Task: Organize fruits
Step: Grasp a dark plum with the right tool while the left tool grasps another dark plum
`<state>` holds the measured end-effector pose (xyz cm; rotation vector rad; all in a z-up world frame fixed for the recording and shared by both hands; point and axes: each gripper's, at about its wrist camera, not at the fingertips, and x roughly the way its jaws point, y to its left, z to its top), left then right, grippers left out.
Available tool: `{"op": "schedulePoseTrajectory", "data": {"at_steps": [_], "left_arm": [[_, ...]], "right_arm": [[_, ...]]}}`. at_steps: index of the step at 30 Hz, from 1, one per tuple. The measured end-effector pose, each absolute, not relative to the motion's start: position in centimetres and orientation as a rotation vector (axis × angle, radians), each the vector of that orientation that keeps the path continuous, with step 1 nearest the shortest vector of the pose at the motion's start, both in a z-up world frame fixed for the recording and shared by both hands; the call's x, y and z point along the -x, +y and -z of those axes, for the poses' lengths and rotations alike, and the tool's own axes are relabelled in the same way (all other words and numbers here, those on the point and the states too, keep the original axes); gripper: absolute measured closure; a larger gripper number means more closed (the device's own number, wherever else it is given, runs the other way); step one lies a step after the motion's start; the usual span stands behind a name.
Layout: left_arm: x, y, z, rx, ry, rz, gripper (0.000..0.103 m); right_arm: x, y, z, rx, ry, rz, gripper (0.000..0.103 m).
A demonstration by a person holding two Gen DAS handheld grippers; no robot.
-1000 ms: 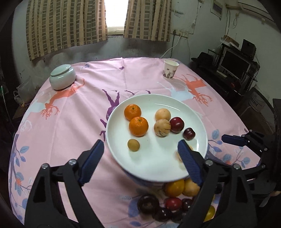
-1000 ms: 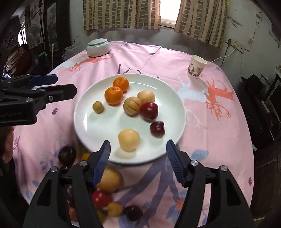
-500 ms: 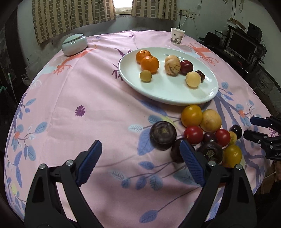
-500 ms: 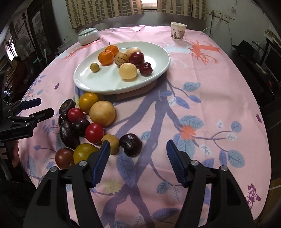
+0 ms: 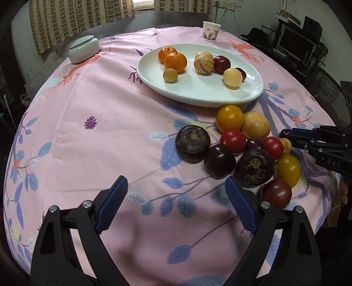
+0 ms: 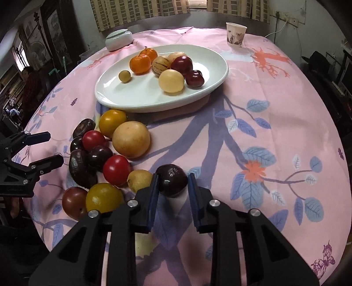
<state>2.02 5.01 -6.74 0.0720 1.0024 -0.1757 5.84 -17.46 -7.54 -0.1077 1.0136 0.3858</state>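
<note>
A round table stood draped in a pink cloth (image 5: pixel 105 123) printed with blue leaves, purple branches and orange deer shapes, with striped curtains (image 6: pixel 140 11) hanging before a bright window behind it and a dark shelf of monitors and electronics (image 5: pixel 294 44) off to one side. At the far edge of the cloth sat a pale lidded ceramic jar (image 5: pixel 83 49) and a patterned paper cup (image 6: pixel 235 34), well apart from each other. Near the middle lay a white oval plate (image 6: pixel 140 96) holding two oranges, a striped pale melon-like fruit, two dark red plums, a pale yellow round fruit and a small yellowish one. Just beside the plate's near rim, on the bare cloth, a heap of loose fruit (image 5: pixel 242 143) lay touching one another: yellow and red tomatoes, a large tan round fruit and several dark purple pieces. The right gripper (image 6: pixel 172 187) was clenched around a dark purple plum (image 6: pixel 172 179) at the near edge of that heap, its blue-padded fingers pressed against either side of the fruit, just beside a small yellow fruit (image 6: pixel 139 180). The left gripper (image 5: pixel 176 204) was released, its jaws spread wide over bare cloth with nothing between them, near the heap, one blue pad close to a dark tomato (image 5: pixel 255 167). In the right wrist view the left gripper showed at the table's left edge, apart from the fruit.
</note>
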Motion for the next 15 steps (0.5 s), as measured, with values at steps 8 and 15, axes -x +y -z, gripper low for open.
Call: {"op": "schedulePoseTrajectory", "data": {"at_steps": [8, 15], "left_arm": [[-3.0, 4.2, 8.3, -0.046, 1.046, 0.227, 0.012], [-3.8, 2.5, 8.4, -0.028, 1.008, 0.255, 0.041]], "right_arm": [[-4.9, -18.6, 6.4, 0.044, 1.010, -0.357, 0.076], [-4.6, -19.7, 6.5, -0.002, 1.023, -0.345, 0.076]]}}
